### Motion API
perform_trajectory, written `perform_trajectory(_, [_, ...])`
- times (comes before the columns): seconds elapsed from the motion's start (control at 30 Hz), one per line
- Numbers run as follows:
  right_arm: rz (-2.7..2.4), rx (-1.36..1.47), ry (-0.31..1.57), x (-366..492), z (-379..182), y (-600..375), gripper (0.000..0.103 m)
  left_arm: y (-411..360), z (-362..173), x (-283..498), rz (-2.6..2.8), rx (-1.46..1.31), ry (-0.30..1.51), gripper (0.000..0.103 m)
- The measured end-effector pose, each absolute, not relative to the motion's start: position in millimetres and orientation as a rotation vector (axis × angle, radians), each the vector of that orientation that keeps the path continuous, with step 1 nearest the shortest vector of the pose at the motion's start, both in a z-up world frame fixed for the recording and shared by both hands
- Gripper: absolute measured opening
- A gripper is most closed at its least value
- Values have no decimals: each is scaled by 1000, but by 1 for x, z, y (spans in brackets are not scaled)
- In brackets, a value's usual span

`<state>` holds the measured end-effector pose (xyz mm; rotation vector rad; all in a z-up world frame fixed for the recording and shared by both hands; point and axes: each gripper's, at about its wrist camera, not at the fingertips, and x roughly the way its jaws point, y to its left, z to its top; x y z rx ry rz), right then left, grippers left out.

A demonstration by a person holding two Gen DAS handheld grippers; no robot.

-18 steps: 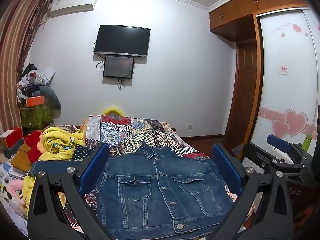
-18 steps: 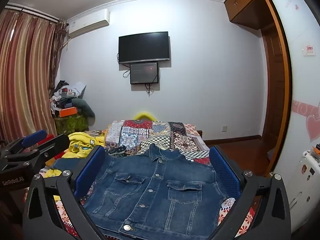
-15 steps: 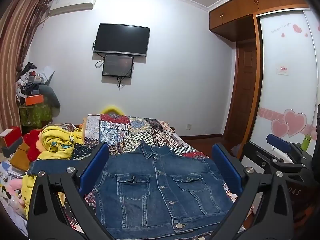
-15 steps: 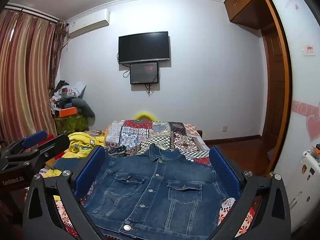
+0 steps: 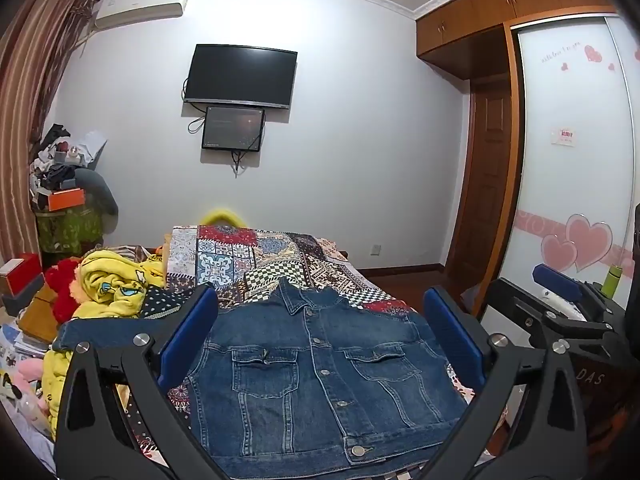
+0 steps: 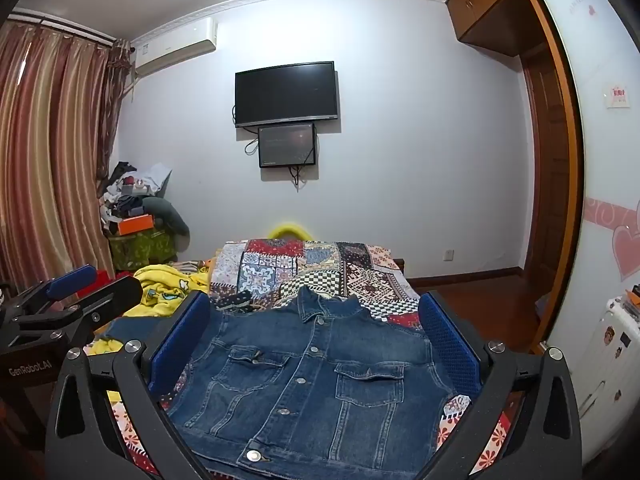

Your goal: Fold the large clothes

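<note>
A blue denim jacket (image 5: pixel 316 376) lies flat, front up and buttoned, on the patchwork bedspread (image 5: pixel 256 260), collar towards the far wall. One sleeve stretches out to the left (image 5: pixel 104 330). My left gripper (image 5: pixel 320 332) is open and empty, held above the jacket's near hem. My right gripper (image 6: pixel 314 336) is also open and empty above the jacket (image 6: pixel 316 380). Each gripper shows at the edge of the other's view: the right one (image 5: pixel 560 304) and the left one (image 6: pixel 68 300).
A yellow cartoon blanket (image 5: pixel 116 284) and red fabric are heaped left of the jacket. A cluttered stand (image 5: pixel 64 208) fills the far left corner. A wardrobe with heart stickers (image 5: pixel 576 184) and a wooden door (image 5: pixel 488 184) are on the right. A TV (image 5: pixel 242 76) hangs on the far wall.
Nothing has visibly changed apart from a very slight shift of the left wrist view; both grippers stay open above the jacket.
</note>
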<state>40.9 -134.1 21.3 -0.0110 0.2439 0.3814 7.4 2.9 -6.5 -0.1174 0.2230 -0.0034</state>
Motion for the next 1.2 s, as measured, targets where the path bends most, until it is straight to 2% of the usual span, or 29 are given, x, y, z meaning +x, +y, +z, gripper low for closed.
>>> perform_trajectory(1.2, [382, -1, 250, 43, 23, -138, 103, 4, -7, 7, -9, -124, 229, 103])
